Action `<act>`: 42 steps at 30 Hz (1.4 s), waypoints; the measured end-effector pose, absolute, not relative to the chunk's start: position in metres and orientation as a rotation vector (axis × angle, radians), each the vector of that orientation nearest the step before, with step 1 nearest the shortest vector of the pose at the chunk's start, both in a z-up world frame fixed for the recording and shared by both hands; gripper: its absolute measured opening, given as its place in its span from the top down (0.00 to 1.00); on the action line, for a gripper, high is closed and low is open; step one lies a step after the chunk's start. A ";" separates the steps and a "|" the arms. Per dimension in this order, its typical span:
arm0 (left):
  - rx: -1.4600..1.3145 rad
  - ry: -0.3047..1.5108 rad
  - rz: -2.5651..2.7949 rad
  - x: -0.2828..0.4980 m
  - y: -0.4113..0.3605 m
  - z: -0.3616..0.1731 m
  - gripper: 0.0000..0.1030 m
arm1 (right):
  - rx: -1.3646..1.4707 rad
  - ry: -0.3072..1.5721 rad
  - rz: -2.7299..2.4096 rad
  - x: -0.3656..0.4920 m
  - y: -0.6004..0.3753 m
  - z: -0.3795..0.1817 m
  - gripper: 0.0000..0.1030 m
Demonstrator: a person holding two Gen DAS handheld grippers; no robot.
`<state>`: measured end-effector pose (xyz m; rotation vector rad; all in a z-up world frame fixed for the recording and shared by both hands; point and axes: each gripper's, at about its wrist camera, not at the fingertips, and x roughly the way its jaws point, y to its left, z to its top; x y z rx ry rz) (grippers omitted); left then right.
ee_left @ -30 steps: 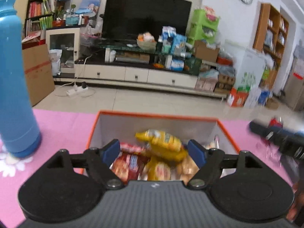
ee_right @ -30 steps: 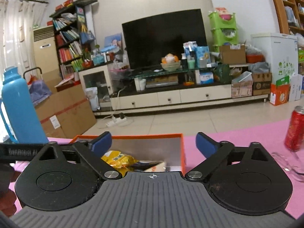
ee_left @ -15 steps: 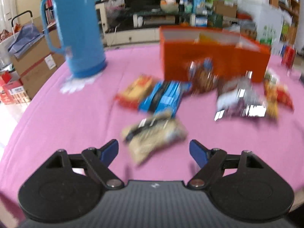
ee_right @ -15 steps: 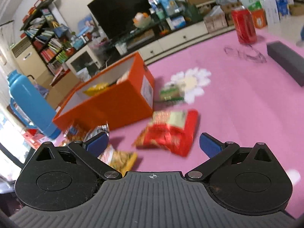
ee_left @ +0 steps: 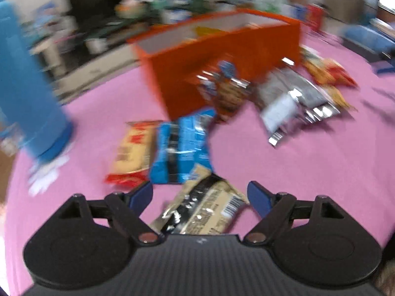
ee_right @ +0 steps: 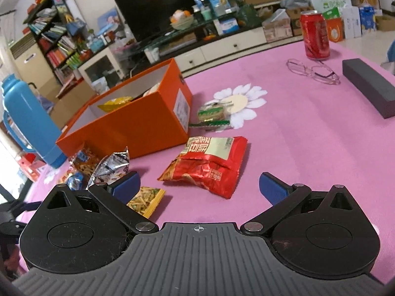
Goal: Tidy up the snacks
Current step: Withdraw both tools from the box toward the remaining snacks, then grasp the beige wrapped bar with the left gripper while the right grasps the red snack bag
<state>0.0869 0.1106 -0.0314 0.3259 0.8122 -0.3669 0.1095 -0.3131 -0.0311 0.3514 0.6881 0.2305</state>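
An orange box [ee_right: 138, 120] [ee_left: 222, 49] with snacks inside stands on the pink tablecloth. Snack packets lie in front of it. My left gripper [ee_left: 200, 194] hangs just over a beige and black packet [ee_left: 205, 207]; its jaws are opening and the pads do not touch the packet. Beyond it lie a blue packet [ee_left: 182, 145], a red and beige packet [ee_left: 133, 153] and silver packets [ee_left: 291, 101]. My right gripper [ee_right: 200, 185] is open above a red packet [ee_right: 209, 162]. A small yellow packet [ee_right: 147, 198] lies by its left finger and a green-edged packet [ee_right: 212, 116] farther off.
A blue thermos [ee_right: 27, 120] [ee_left: 24, 93] stands at the left of the box. At the right of the table are a red can [ee_right: 314, 37], glasses [ee_right: 312, 71] and a dark grey case [ee_right: 370, 91]. A white flower [ee_right: 240, 103] is printed on the cloth.
Both grippers have left the box top and come down toward the packets in front of it. The left one has closed in on the beige packet; the right has stayed over the red one lately.
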 end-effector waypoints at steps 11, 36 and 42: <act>0.183 0.915 -0.326 0.062 0.102 -0.038 0.20 | 0.332 0.704 0.226 0.114 -0.313 -0.035 0.10; -0.073 0.865 -0.085 0.075 0.095 -0.036 0.20 | 0.200 0.789 0.424 0.188 -0.288 -0.051 0.09; -0.009 0.861 -0.074 0.073 0.087 -0.037 0.20 | 0.116 0.773 0.389 0.153 -0.271 -0.042 0.10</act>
